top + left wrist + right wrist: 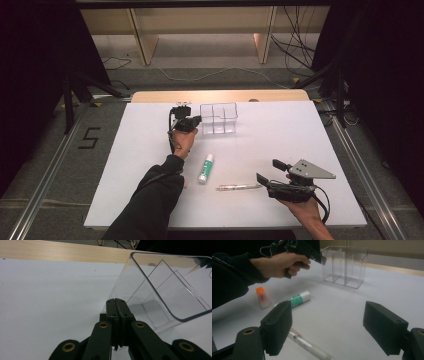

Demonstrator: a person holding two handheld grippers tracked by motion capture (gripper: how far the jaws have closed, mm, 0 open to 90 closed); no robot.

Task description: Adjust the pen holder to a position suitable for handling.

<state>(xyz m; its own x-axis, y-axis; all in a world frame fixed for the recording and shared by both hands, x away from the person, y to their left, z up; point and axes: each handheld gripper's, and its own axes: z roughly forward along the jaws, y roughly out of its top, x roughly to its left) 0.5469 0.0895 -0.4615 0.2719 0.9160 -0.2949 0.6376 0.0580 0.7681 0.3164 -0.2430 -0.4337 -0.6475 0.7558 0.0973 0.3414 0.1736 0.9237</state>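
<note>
Left gripper (194, 121) near the bench's (300, 135) far edge: jaws pressed together, tips against the left wall of the clear three-compartment organizer (219, 118), which stands upright (whether the wall is pinched between them cannot be told). Toward the near edge, a white-and-green glue stick (205, 168) lies flat; just right of it, a clear pen (239, 187). Right gripper (270, 172) by the near right corner: jaws wide apart, empty, the pen's end just beside them.
</note>
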